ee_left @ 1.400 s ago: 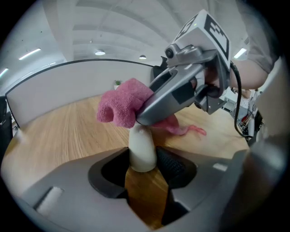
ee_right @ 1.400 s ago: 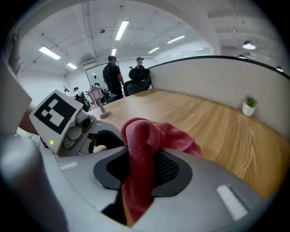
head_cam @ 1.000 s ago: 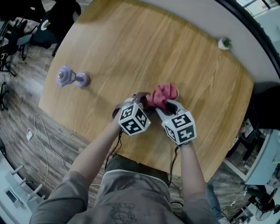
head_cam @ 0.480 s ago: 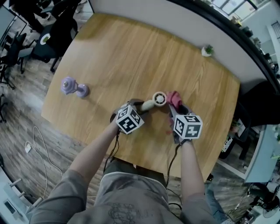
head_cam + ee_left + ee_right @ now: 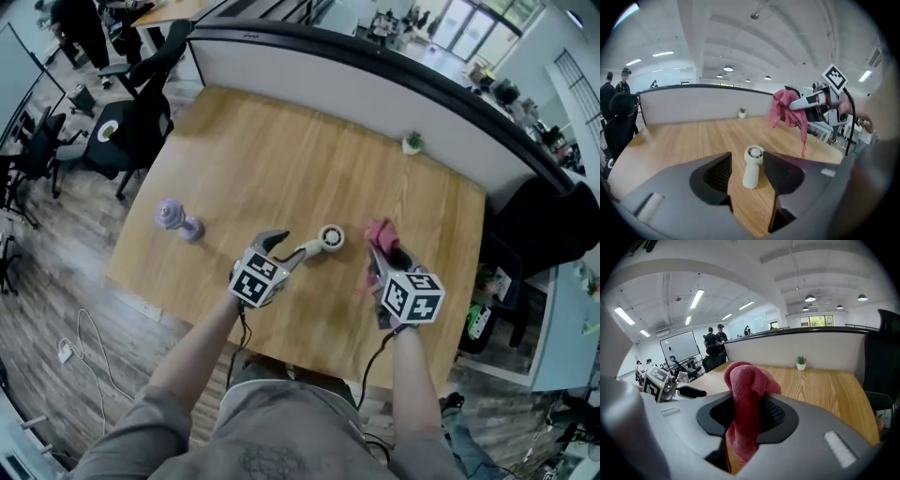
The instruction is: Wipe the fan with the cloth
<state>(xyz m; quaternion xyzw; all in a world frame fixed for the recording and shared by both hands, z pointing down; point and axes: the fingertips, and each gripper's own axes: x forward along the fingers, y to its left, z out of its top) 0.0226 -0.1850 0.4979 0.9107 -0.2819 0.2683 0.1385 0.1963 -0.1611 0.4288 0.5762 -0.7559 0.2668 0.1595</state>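
White fan (image 5: 329, 238) lies on table (image 5: 281, 159) between left gripper (image 5: 747, 159) jaws, which have just been opening and don't press it; right gripper (image 5: 746, 400) clamps cloth (image 5: 745, 380) clear of fan (no contact), so wiping looks paused or done.

cloth (image 5: 749, 380) lower end hidden betw right gripper (image 5: 744, 408) jaws, purple obj (image 5: 176, 218) too small to ID, plant (image 5: 412, 142) tiny, no detail, bkgd ppl (image 5: 716, 336) indistinct, torso (image 5: 281, 431) cut by btm edge
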